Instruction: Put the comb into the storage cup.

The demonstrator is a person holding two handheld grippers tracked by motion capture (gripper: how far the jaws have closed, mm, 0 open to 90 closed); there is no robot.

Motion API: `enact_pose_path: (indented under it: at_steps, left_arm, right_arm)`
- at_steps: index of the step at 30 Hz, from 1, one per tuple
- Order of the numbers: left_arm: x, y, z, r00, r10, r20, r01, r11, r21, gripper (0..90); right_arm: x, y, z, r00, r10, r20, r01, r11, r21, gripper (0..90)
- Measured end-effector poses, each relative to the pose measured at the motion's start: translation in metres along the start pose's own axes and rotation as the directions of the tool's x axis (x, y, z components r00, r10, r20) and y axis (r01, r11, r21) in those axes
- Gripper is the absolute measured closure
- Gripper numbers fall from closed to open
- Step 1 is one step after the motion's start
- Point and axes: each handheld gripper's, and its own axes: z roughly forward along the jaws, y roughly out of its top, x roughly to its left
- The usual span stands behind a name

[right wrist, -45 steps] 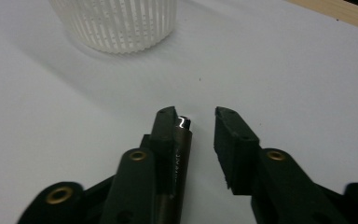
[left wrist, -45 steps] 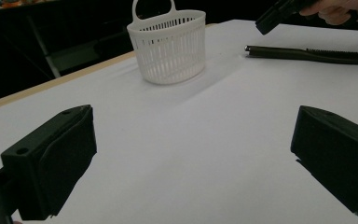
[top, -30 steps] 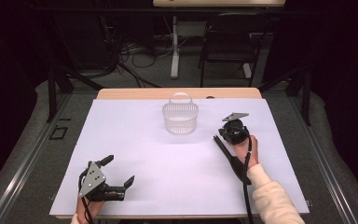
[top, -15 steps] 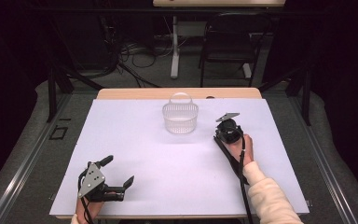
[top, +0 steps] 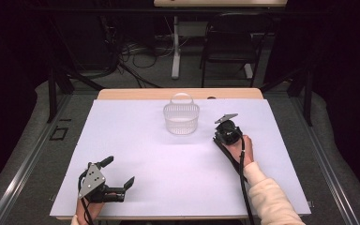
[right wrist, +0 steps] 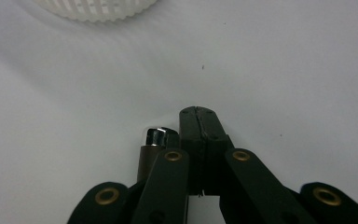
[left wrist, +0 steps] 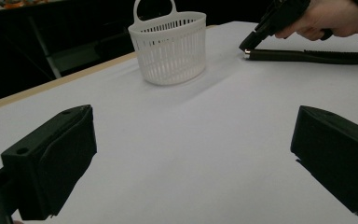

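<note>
Left gripper (top: 118,177) jaws spread, right gripper (right wrist: 198,122) jaws pressed together beside chrome-tipped rod (right wrist: 154,148), basket (left wrist: 170,46) beyond.

A white plastic basket (top: 181,119) with a handle stands near the far edge of the white worktop (top: 168,159). To its right, the right hand-held gripper (top: 227,132) is held low over the worktop by a hand (top: 242,149) in a cream sleeve (top: 269,197). A long dark thing (top: 227,153) lies just beside it. The left hand-held gripper (top: 118,172) sits near the front left corner, jaws wide apart. A black chair (top: 227,42) stands behind the worktop.
</note>
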Motion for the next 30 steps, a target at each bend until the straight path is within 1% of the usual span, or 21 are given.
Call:
enact_pose_path:
  at_steps: [3, 7, 13, 15, 19, 22, 25, 27, 30]
  left_arm:
    - [0.000, 0.000, -0.001, 1.0000, 0.004, -0.001, -0.004, 1.0000, -0.004, 0.1]
    - [0.000, 0.000, -0.001, 1.0000, 0.003, 0.001, -0.003, 1.0000, 0.000, 0.1]
    - [-0.002, 0.001, -0.001, 1.0000, 0.007, -0.003, -0.007, 1.0000, -0.002, 0.1]
    - [-0.001, 0.001, -0.001, 1.0000, 0.005, -0.002, -0.005, 1.0000, 0.001, 0.1]
    - [-0.001, 0.000, 0.000, 1.0000, 0.005, -0.003, -0.005, 1.0000, 0.002, 0.1]
    - [-0.002, 0.001, 0.000, 1.0000, 0.006, -0.002, -0.006, 1.0000, 0.001, 0.1]
    - [-0.002, 0.001, -0.001, 1.0000, 0.005, -0.003, -0.005, 1.0000, 0.000, 0.1]
    - [-0.001, 0.000, 0.000, 1.0000, 0.007, -0.004, -0.007, 1.0000, 0.003, 0.1]
    - [-0.001, 0.000, 0.000, 1.0000, 0.006, -0.003, -0.006, 1.0000, 0.004, 0.1]
  right_arm:
    - [0.002, 0.001, 0.001, 1.0000, -0.010, -0.002, 0.010, 1.000, 0.001, 90.0]
    - [0.004, 0.002, -0.003, 0.9997, -0.021, -0.012, 0.021, 1.000, 0.010, 90.0]
    - [0.006, 0.002, -0.004, 0.9995, -0.025, -0.018, 0.026, 1.000, 0.017, 90.0]
    - [0.008, 0.002, -0.003, 0.9989, -0.041, -0.025, 0.041, 0.999, 0.020, 90.0]
    - [0.009, 0.002, -0.002, 0.9988, -0.039, -0.029, 0.040, 0.999, 0.026, 90.0]
    - [0.011, 0.002, -0.002, 0.9983, -0.046, -0.034, 0.048, 0.998, 0.037, 90.0]
    - [0.012, 0.002, -0.002, 0.9981, -0.053, -0.033, 0.054, 0.998, 0.033, 90.0]
    - [0.013, 0.002, -0.003, 0.9975, -0.057, -0.042, 0.058, 0.998, 0.039, 90.0]
    - [0.014, 0.002, -0.002, 0.9977, -0.051, -0.044, 0.053, 0.998, 0.042, 90.0]
